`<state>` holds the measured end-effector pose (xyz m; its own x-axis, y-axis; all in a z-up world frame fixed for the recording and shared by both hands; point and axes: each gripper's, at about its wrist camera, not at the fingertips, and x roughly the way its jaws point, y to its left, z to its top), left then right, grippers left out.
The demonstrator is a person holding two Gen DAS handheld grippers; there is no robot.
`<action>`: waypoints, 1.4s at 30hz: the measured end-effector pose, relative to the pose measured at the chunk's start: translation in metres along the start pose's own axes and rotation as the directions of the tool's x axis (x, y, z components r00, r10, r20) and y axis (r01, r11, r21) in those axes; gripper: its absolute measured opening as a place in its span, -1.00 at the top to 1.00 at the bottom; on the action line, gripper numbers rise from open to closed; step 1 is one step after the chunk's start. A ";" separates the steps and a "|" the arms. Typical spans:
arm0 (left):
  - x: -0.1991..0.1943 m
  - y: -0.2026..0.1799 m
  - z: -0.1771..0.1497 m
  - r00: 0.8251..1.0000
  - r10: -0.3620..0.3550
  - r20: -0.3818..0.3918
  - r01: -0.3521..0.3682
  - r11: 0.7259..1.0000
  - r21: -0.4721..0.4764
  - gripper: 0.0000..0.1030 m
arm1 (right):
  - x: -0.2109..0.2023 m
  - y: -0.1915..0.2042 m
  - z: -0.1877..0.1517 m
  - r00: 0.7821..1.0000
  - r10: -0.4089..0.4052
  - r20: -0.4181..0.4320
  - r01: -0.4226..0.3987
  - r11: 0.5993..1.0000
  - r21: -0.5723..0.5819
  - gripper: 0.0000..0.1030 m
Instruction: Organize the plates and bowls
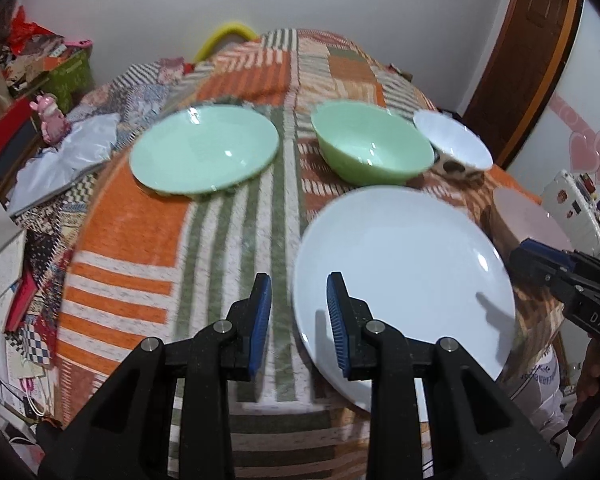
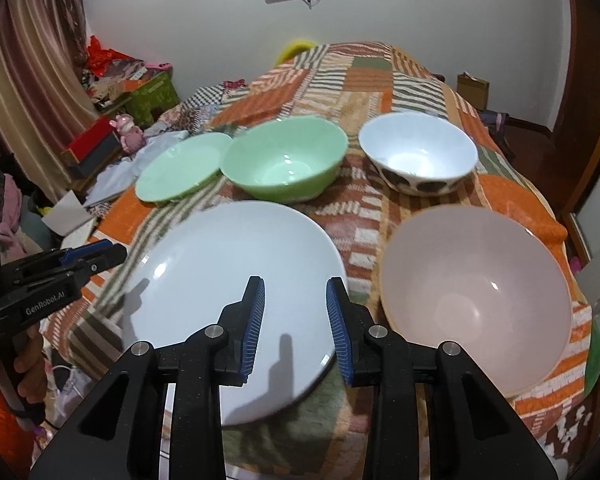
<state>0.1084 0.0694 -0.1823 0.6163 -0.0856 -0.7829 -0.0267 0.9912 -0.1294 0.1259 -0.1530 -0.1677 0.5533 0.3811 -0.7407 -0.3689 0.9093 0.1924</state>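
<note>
A pale blue plate [image 1: 404, 268] [image 2: 236, 280] lies at the table's near edge. Behind it stand a green plate [image 1: 204, 154] [image 2: 180, 166], a green bowl [image 1: 372, 142] [image 2: 286, 158] and a white bowl with dark spots [image 1: 454, 142] [image 2: 418, 156]. A pink bowl [image 2: 476, 296] [image 1: 528, 224] sits right of the blue plate. My left gripper [image 1: 299, 304] is open and empty over the blue plate's left rim. My right gripper [image 2: 296, 312] is open and empty above the blue plate's right rim.
The table carries an orange, green and white patchwork cloth [image 1: 148, 240]. Boxes, papers and a pink figurine [image 1: 50, 118] clutter the left side. A door [image 1: 528, 60] stands at the far right, and a white case [image 1: 580, 208] sits beside the table.
</note>
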 end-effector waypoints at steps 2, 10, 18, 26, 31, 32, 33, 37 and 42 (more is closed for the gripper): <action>-0.008 0.005 0.006 1.000 0.008 0.019 -0.008 1.000 -0.009 0.45 | -0.001 0.004 0.007 1.000 0.021 0.009 -0.021 1.000 -0.006 0.43; -0.041 0.038 0.044 0.992 0.075 0.103 -0.071 0.997 -0.043 0.28 | 0.002 0.032 0.036 0.993 0.109 0.035 -0.106 0.992 -0.066 0.43; -0.042 0.083 0.077 0.973 0.185 0.142 -0.176 0.982 -0.074 -0.10 | 0.033 0.063 0.068 0.989 0.145 0.013 -0.141 0.978 -0.151 0.41; -0.004 0.124 0.084 0.975 0.212 0.063 -0.205 0.973 -0.100 -0.11 | 0.076 0.079 0.111 0.989 0.141 -0.040 -0.147 0.963 -0.226 0.38; 0.026 0.145 0.089 0.983 0.183 0.020 -0.179 0.977 -0.117 -0.11 | 0.112 0.089 0.134 0.984 0.146 -0.100 -0.167 0.953 -0.252 0.38; 0.031 0.147 0.090 0.984 0.178 0.016 -0.175 0.978 -0.117 -0.11 | 0.121 0.090 0.138 0.983 0.142 -0.114 -0.168 0.952 -0.257 0.38; 0.038 0.152 0.092 0.985 0.172 0.009 -0.170 0.979 -0.117 -0.10 | 0.132 0.092 0.142 0.982 0.137 -0.130 -0.167 0.950 -0.263 0.37; 0.059 0.164 0.094 0.989 0.149 -0.014 -0.149 0.982 -0.119 -0.10 | 0.175 0.096 0.154 0.969 0.111 -0.221 -0.170 0.947 -0.273 0.37; 0.090 0.176 0.094 0.993 0.100 -0.061 -0.107 0.986 -0.128 0.06 | 0.215 0.101 0.165 0.952 0.063 -0.300 -0.157 0.942 -0.298 0.38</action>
<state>0.2329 0.2459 -0.2185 0.5613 0.0083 -0.8276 -0.1933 0.9736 -0.1213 0.3308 0.0481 -0.2011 0.2794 0.3705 -0.8858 -0.6564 0.7470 0.1055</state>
